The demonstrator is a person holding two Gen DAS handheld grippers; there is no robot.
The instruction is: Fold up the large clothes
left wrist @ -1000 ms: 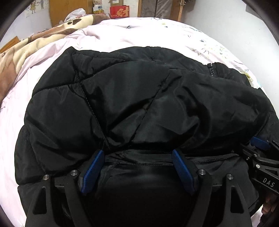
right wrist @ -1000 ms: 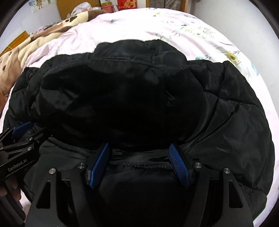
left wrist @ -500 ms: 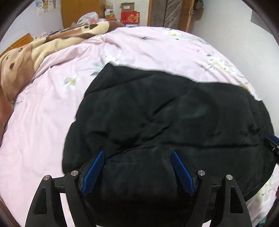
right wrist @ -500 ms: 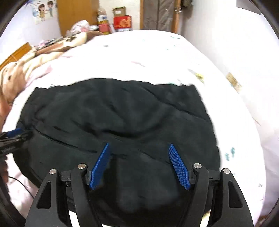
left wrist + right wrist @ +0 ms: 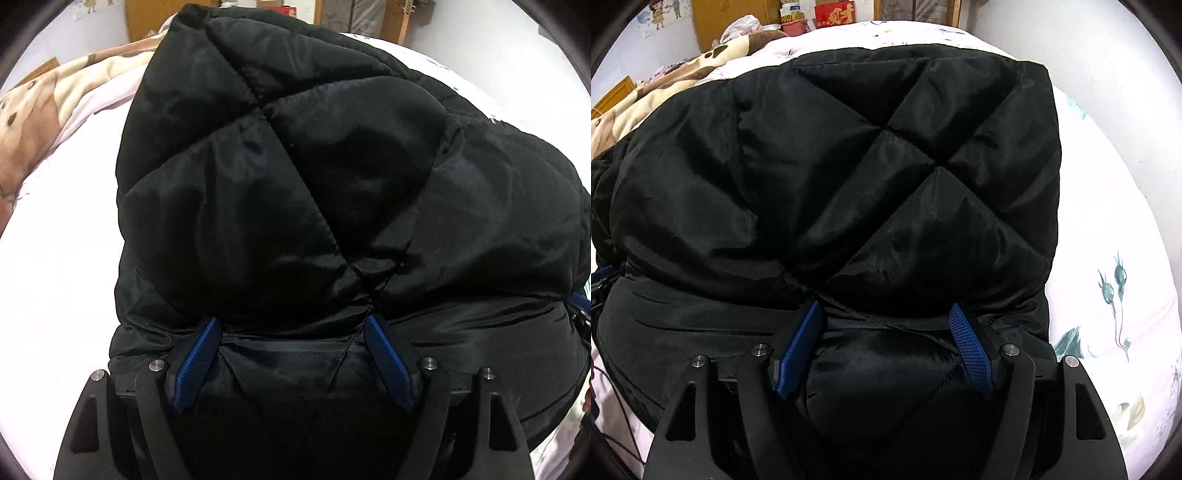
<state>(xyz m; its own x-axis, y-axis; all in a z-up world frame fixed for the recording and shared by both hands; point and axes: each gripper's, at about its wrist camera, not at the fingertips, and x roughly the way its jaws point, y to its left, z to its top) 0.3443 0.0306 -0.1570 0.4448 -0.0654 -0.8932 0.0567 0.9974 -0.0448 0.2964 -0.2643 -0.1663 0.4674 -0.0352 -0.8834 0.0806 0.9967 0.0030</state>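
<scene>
While the black quilted jacket (image 5: 332, 184) fills nearly the whole left wrist view, the left hand-held gripper (image 5: 291, 354) sits right at its near edge, blue pads spread wide with a thick bunch of padded fabric bulging up between them. The fabric touches both pads, so it looks like the jaws are holding that fold, but they're nowhere near closed, just wide apart with jacket stuffed in the gap. Honestly can't say how firm the grip is.

Same deal on the other side. The right hand-held gripper (image 5: 886, 339) has its blue pads far apart too, and a shiny rounded lump of the jacket (image 5: 849, 177) sits between them, pressed against both. The rest of the jacket rises up ahead of the fingers in a puffy mound, diamond stitching crossing over it.

The jacket lies on the bed (image 5: 1108, 221), which has a pale pink cover with small teal flower prints off to the right. A brown and cream patterned blanket (image 5: 26, 122) is bunched up along the far left. At the far right edge of the left view you can just catch a bit of blue from the other gripper, tucked against the jacket's edge.
</scene>
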